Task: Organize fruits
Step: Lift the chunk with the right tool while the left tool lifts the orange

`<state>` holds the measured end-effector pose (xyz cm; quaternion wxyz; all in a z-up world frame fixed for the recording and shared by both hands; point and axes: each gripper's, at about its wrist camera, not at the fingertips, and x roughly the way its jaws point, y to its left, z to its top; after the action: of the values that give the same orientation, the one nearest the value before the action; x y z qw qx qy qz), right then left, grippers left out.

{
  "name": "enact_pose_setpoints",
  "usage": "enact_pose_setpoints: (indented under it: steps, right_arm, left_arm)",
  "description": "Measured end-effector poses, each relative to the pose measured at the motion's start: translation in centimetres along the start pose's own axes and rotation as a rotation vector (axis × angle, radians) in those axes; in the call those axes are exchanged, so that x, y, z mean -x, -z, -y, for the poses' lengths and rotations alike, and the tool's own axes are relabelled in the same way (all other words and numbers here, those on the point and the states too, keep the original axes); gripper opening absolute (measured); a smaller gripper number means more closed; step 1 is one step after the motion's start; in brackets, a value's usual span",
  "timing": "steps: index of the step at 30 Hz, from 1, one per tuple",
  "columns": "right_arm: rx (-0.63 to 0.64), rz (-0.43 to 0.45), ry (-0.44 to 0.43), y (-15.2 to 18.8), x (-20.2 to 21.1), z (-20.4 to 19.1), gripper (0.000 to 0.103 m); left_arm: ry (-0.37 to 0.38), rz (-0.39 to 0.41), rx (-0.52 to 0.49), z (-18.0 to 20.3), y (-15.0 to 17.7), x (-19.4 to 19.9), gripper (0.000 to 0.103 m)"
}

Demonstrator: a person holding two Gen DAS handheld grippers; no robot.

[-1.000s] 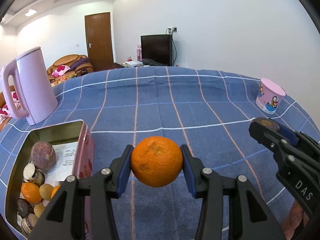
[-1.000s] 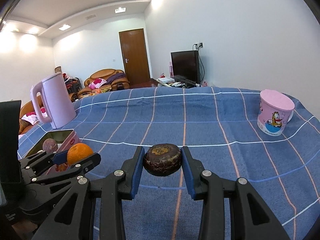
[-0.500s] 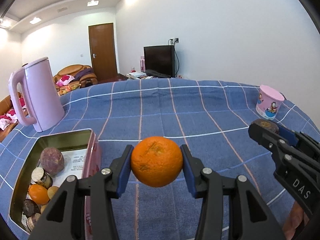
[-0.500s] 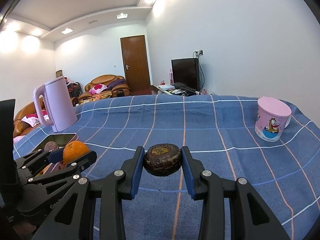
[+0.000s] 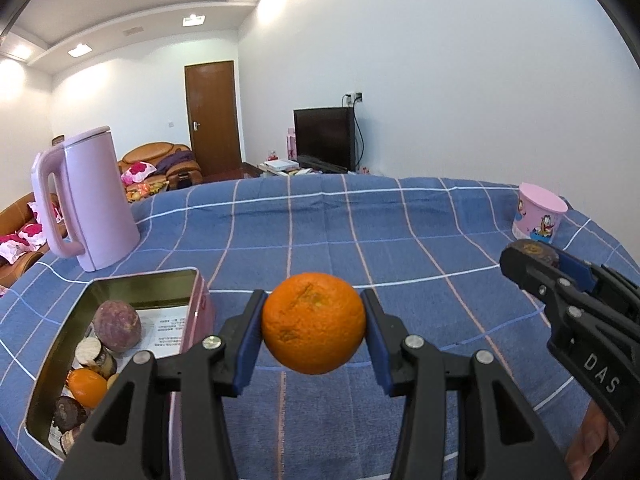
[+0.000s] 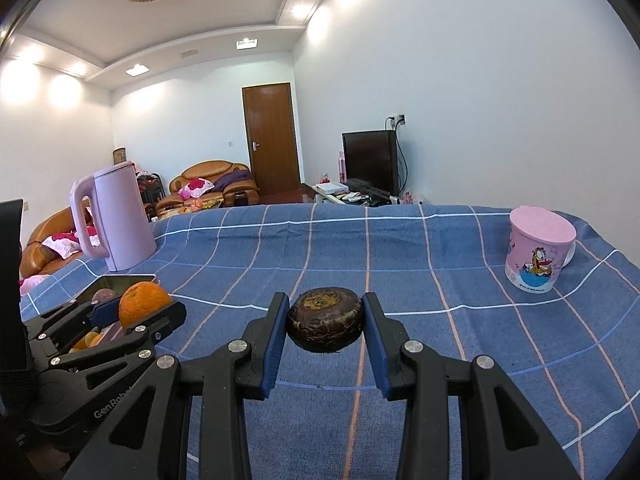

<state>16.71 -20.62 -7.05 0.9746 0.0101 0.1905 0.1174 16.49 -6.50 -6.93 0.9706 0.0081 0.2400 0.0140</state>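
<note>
My left gripper (image 5: 314, 326) is shut on an orange (image 5: 313, 323) and holds it above the blue checked cloth, just right of an open pink tin (image 5: 197, 300). The tin holds a purple fruit (image 5: 117, 325), a small orange (image 5: 86, 387) and several dark round pieces. My right gripper (image 6: 325, 326) is shut on a dark brown round fruit (image 6: 325, 324) above the cloth. In the left wrist view the right gripper (image 5: 532, 258) shows at the right edge. In the right wrist view the left gripper (image 6: 140, 306) with the orange (image 6: 142, 304) shows at the left, over the tin (image 6: 120, 280).
A pink kettle (image 5: 86, 200) stands at the back left of the table, behind the tin. A pink cartoon cup (image 6: 538, 254) stands at the back right. The blue checked cloth (image 5: 360, 232) covers the table; a TV, door and sofa lie beyond its far edge.
Both grippers have risen and tilted up with their fruit still held; the table and tin sit lower in both views. The grips have not changed.
</note>
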Motion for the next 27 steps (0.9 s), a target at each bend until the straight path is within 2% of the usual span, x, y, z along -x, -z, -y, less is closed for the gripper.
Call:
enact_pose_setpoints:
  steps: [27]
  right_arm:
    - [0.038, 0.091, 0.022, 0.0, 1.8, -0.8, 0.039]
  left_arm:
    - [-0.039, 0.107, 0.004, -0.2, 0.3, 2.3, 0.049]
